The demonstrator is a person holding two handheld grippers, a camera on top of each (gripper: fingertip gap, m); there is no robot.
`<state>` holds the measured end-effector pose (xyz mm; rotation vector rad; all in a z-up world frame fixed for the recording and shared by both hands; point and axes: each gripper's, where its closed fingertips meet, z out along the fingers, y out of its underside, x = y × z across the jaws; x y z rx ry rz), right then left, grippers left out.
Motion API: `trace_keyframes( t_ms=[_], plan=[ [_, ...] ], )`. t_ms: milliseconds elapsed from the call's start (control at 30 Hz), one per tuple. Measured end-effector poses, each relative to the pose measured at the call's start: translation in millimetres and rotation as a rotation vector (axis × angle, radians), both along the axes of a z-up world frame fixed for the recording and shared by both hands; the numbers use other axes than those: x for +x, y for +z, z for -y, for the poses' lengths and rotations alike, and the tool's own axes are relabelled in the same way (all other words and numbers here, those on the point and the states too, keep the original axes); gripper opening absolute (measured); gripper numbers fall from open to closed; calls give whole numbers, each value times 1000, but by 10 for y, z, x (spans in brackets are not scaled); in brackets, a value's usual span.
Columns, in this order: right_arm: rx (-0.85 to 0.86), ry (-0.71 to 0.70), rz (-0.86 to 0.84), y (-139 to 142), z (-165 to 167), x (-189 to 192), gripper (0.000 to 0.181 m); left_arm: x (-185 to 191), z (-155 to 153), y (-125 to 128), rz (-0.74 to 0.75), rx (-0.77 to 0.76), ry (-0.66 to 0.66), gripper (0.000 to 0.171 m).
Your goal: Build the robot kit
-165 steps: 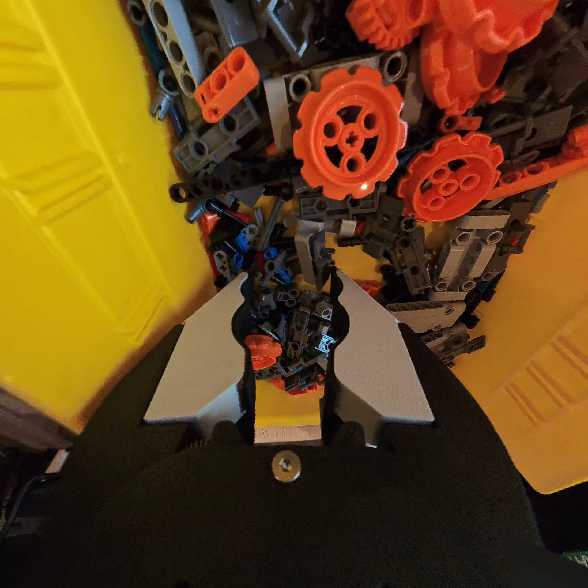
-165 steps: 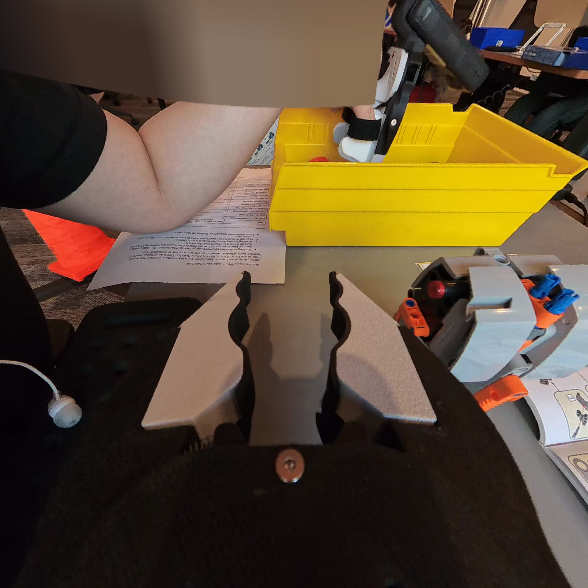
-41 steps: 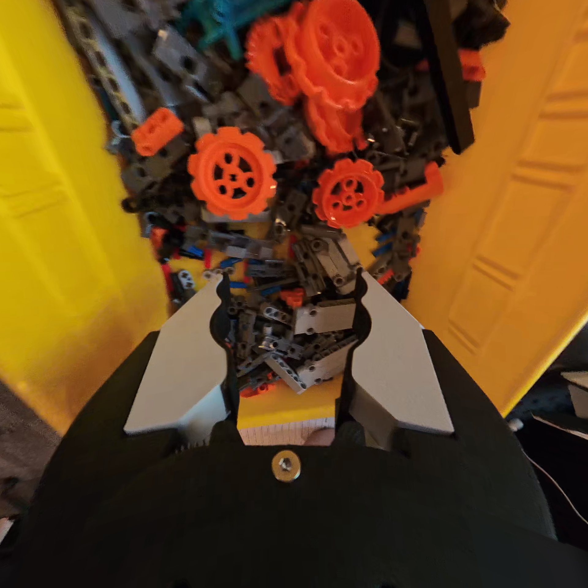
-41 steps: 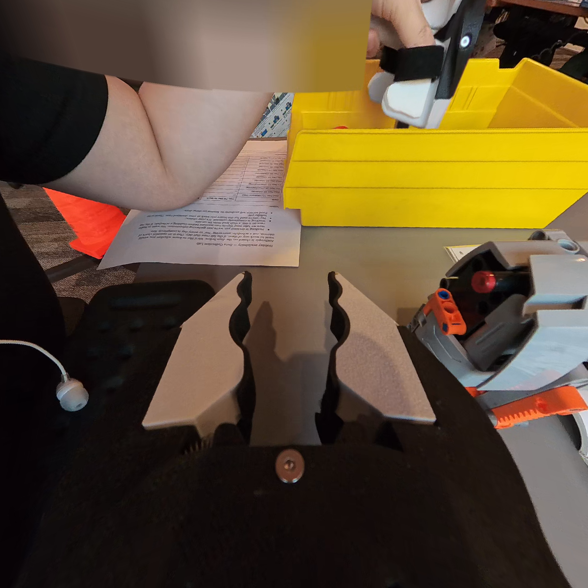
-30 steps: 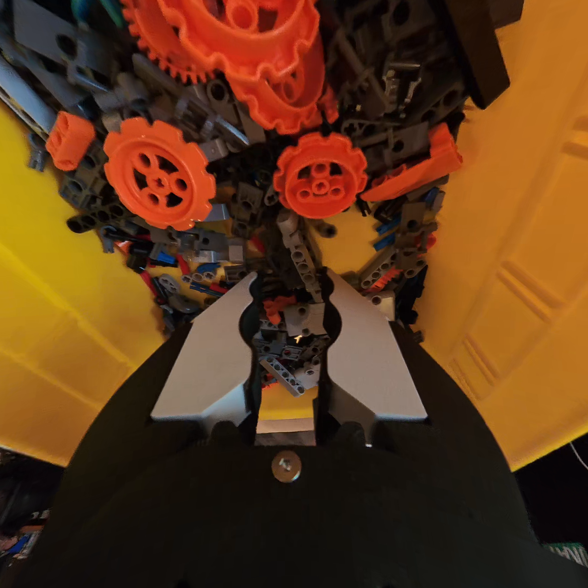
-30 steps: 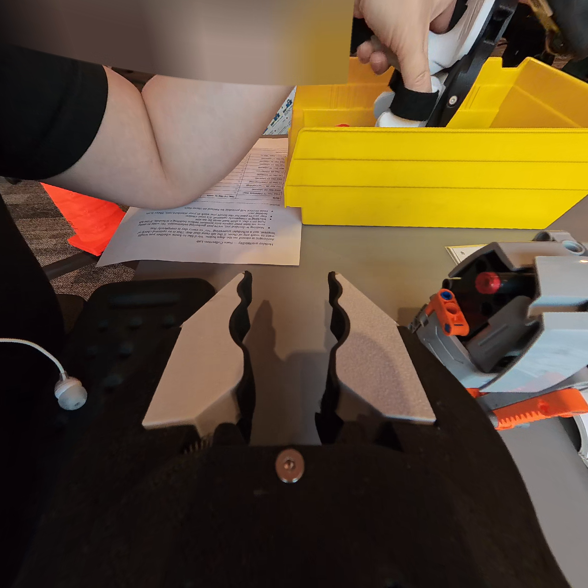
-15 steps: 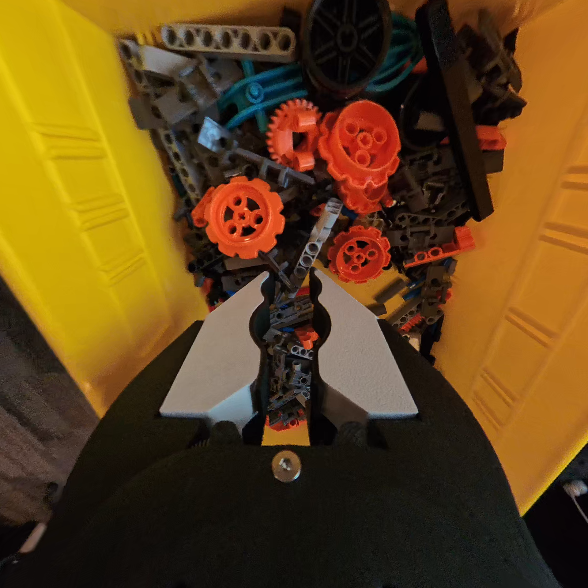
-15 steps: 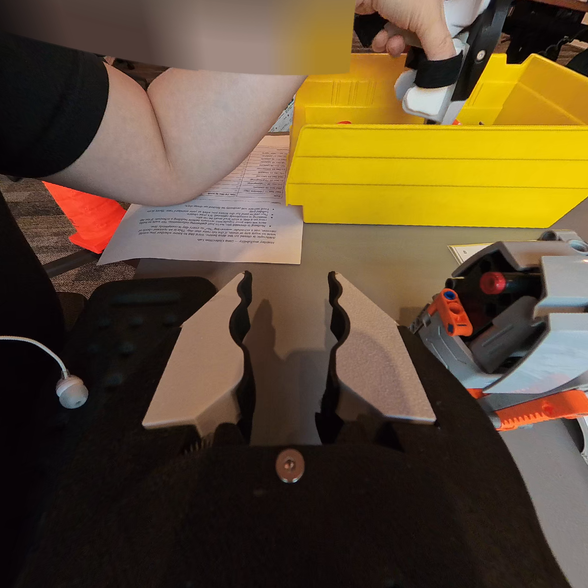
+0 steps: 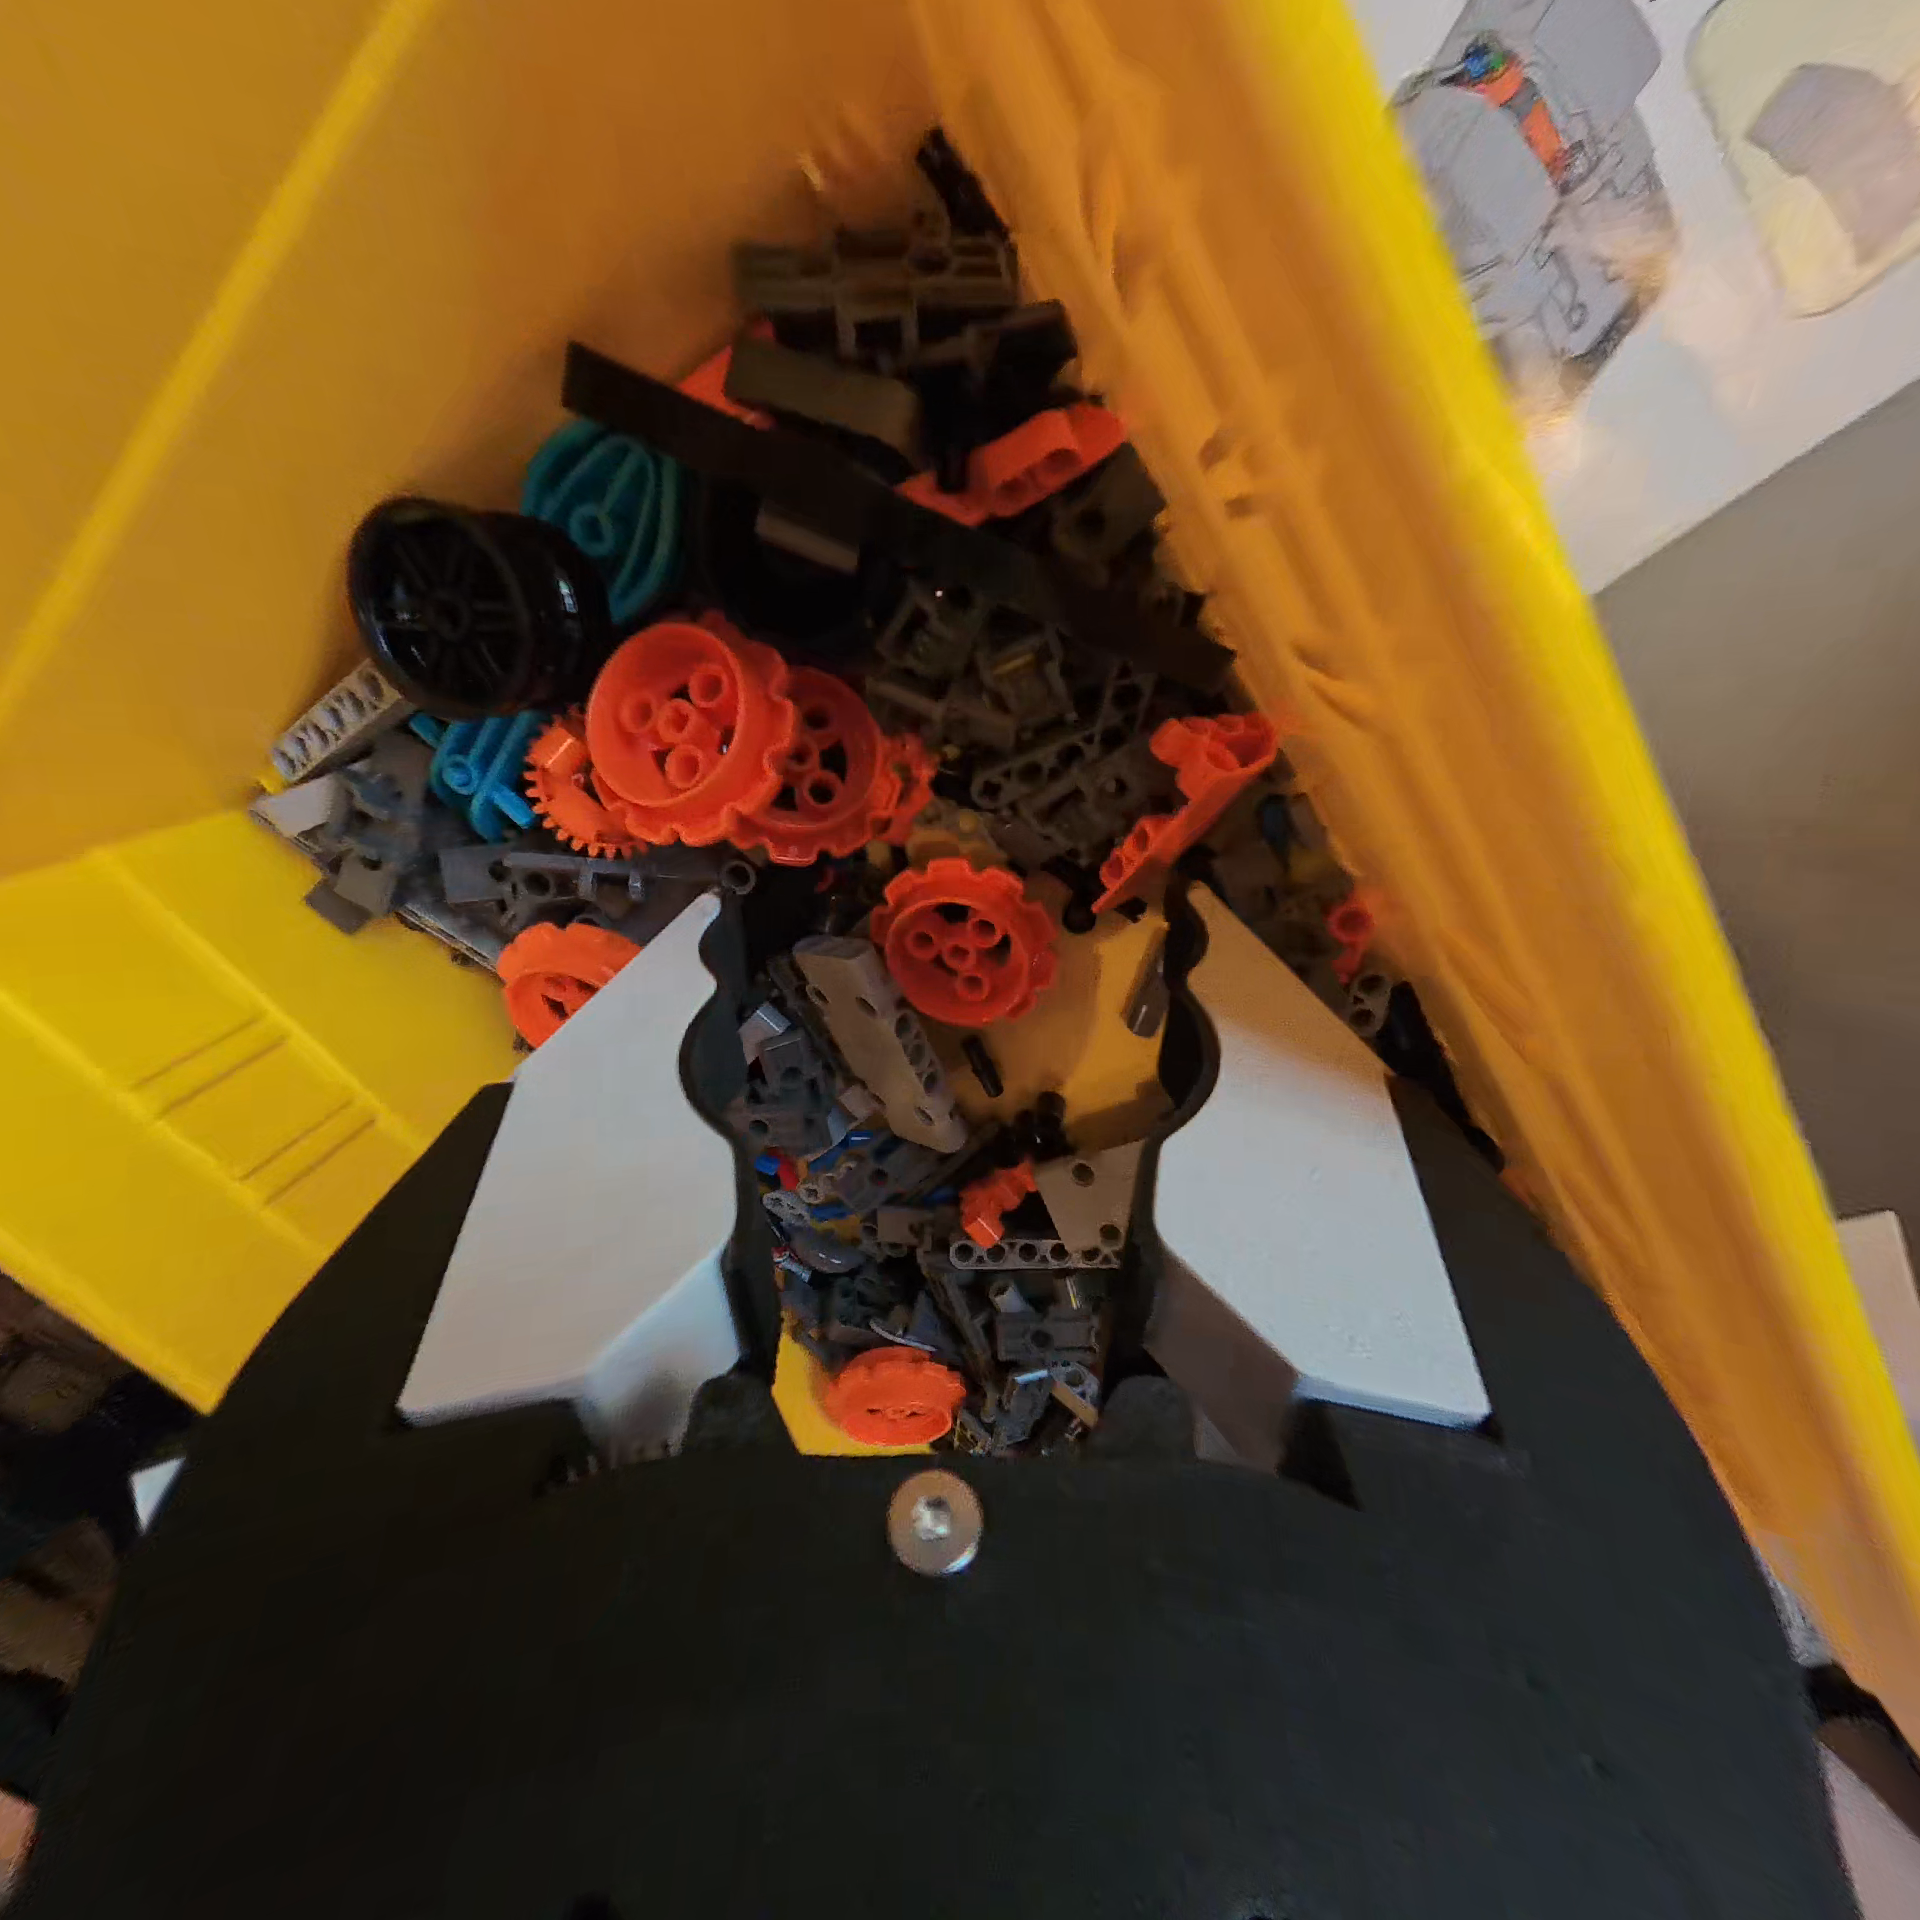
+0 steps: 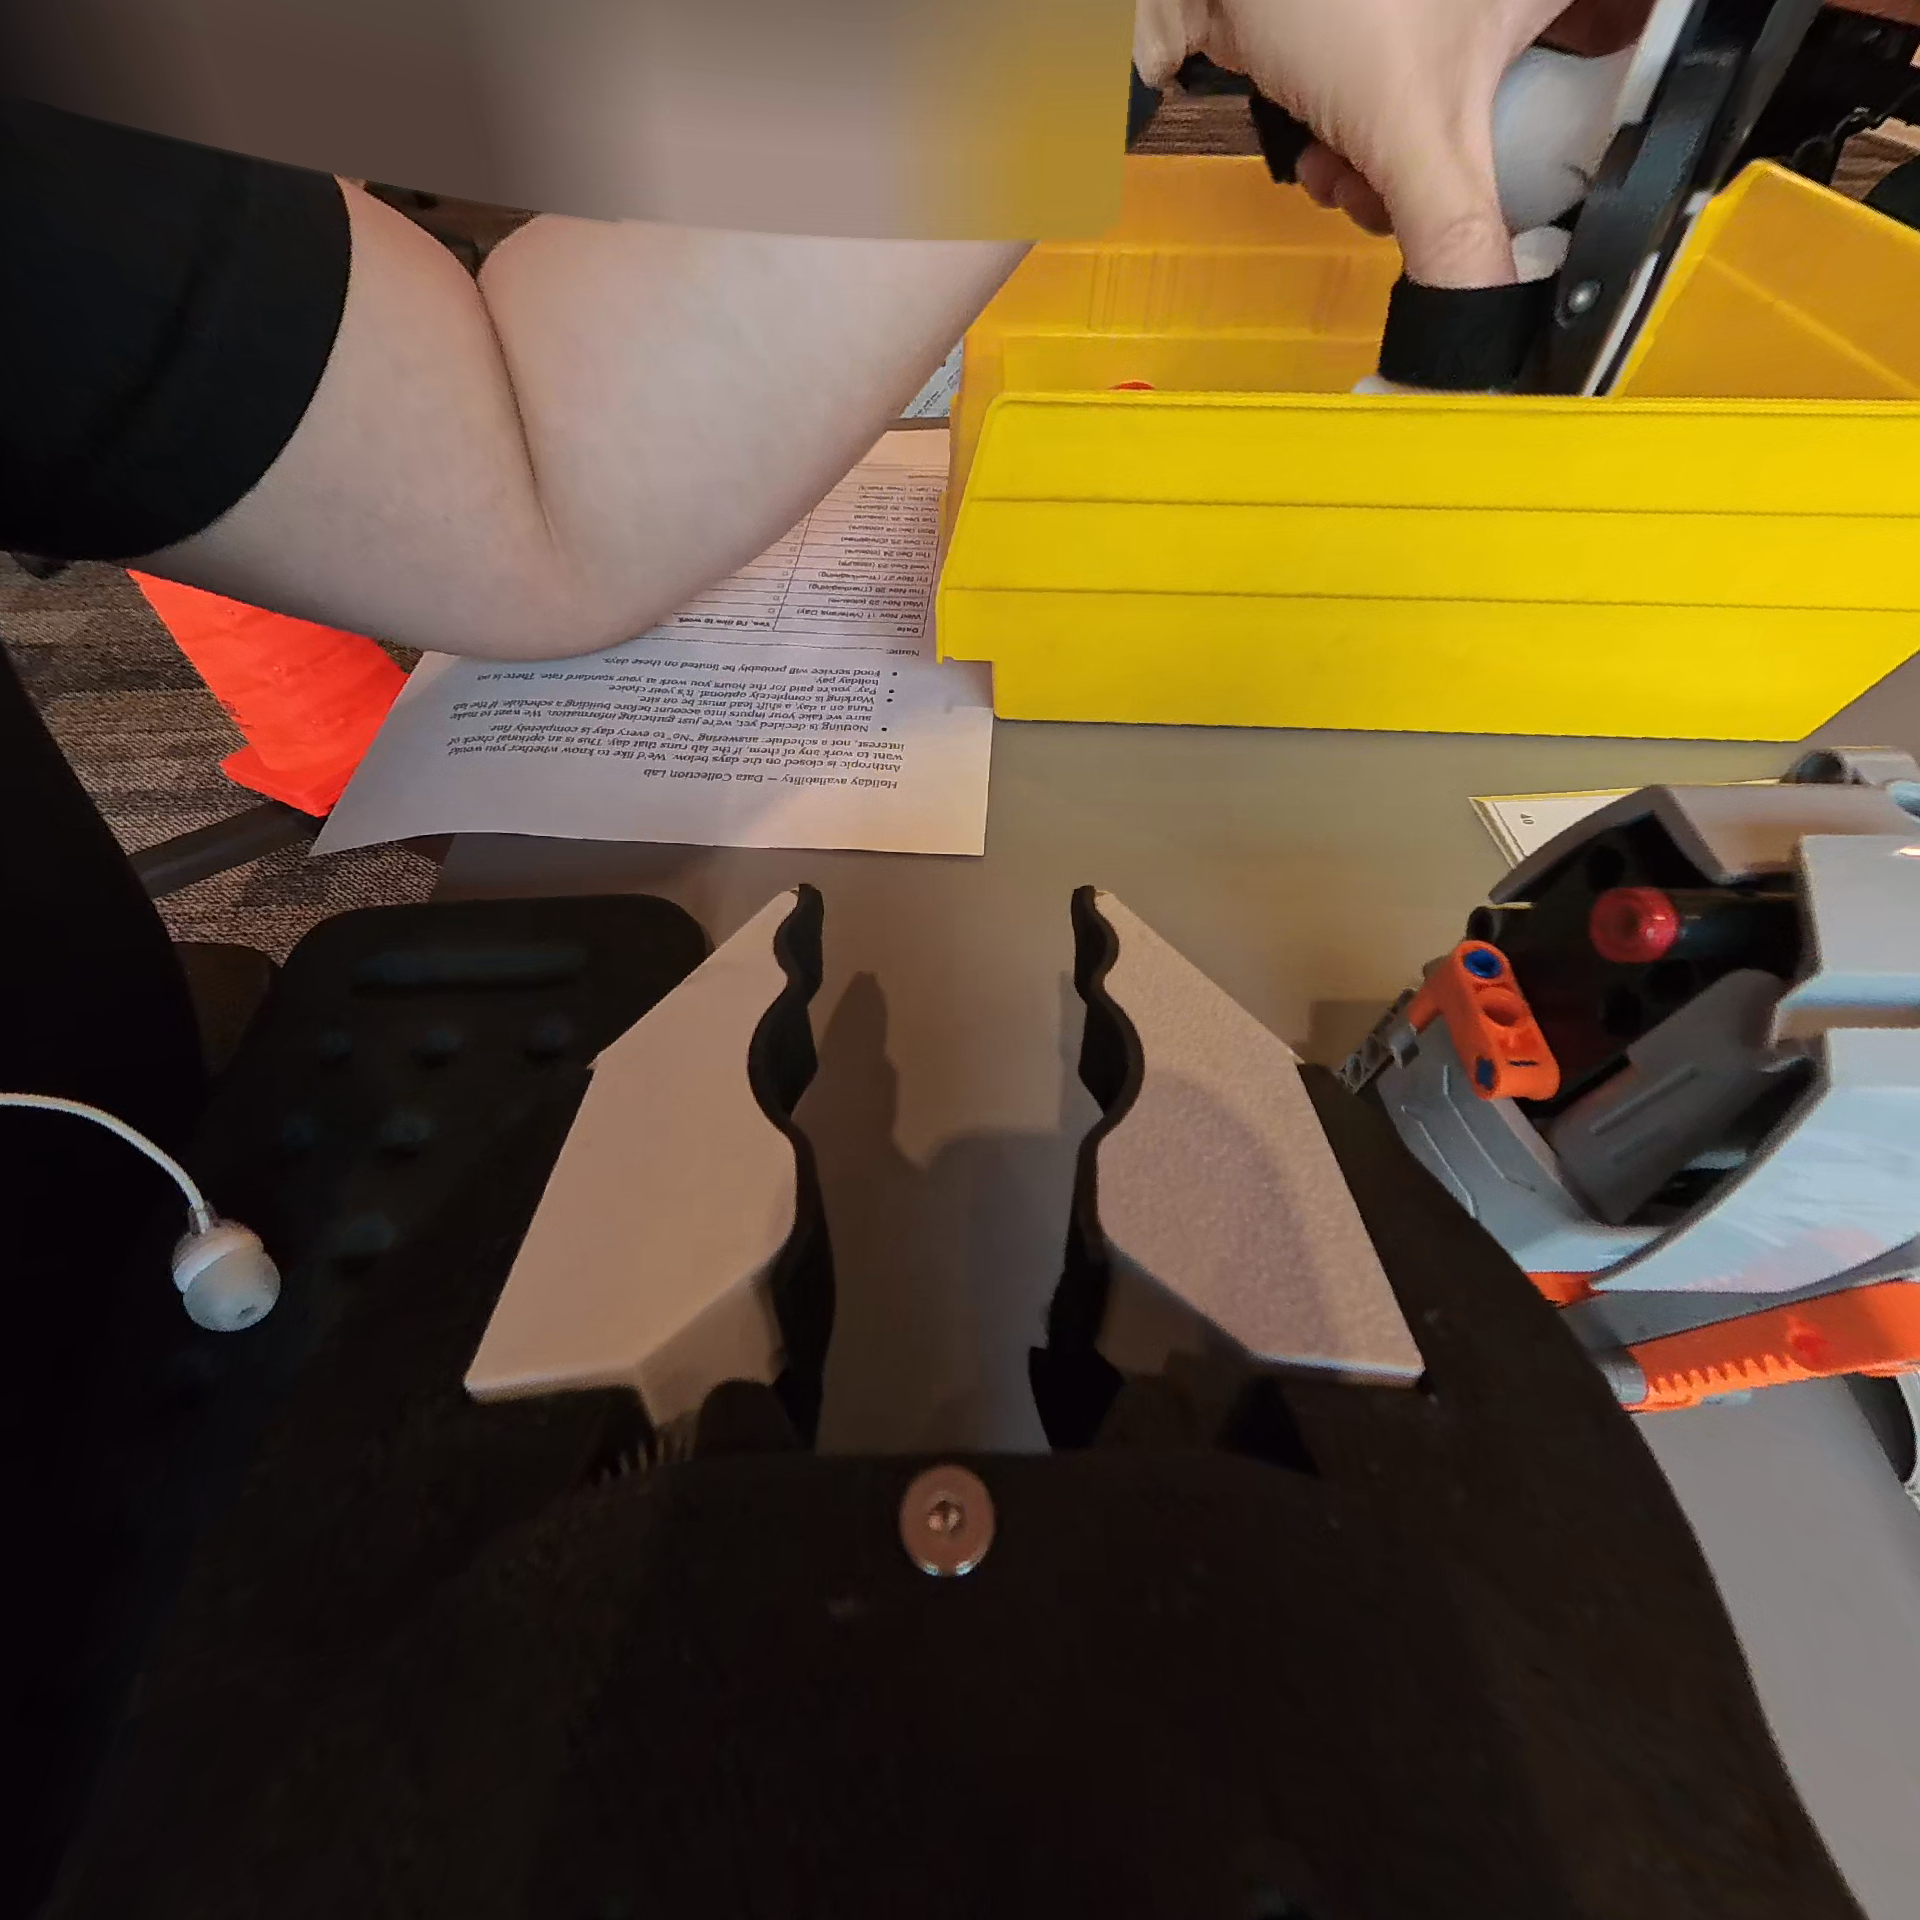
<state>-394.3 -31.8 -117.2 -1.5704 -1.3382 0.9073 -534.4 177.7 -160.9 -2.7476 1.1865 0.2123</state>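
My left gripper (image 9: 951, 914) is open and empty above a heap of loose building-toy parts in a yellow bin (image 9: 208, 364). Between its fingers lie a light grey beam (image 9: 883, 1039) and a small orange toothed wheel (image 9: 961, 945). Bigger orange wheels (image 9: 686, 727), a black wheel (image 9: 468, 608) and teal parts (image 9: 613, 509) lie farther in. My right gripper (image 10: 945, 899) is open and empty, low over the grey table (image 10: 1195, 831). A partly built grey and orange model (image 10: 1683, 1081) stands just right of it. The yellow bin (image 10: 1403, 561) also shows in the right wrist view, with a hand and the other gripper (image 10: 1486, 208) over it.
A printed sheet of paper (image 10: 707, 727) lies on the table left of the bin. A person's bare arm (image 10: 582, 416) crosses above it. An orange cone (image 10: 281, 686) stands on the carpet at left. An open booklet (image 9: 1662, 208) lies beyond the bin's right wall.
My left gripper was shut on a grey beam half a second ago; now its fingers are wide apart and empty, and it has swung towards the bin's right wall. My right gripper has stayed still.
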Motion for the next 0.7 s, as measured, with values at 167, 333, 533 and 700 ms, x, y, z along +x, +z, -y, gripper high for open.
trace_keyframes(
  t_ms=[167,333,533,700],
  plan=[
    [-6,2,-1,-3,3,-3,47,-80,-111,-57,19,5,65,89],
    [-6,4,1,-7,8,-6,47,-102,-234,5,46,68,81,81],
    [-8,6,3,-13,10,-8,47,-30,-292,95,76,120,57,74],
    [-6,6,4,-14,11,-9,47,144,-8,98,121,19,-95,27]
  ],
)
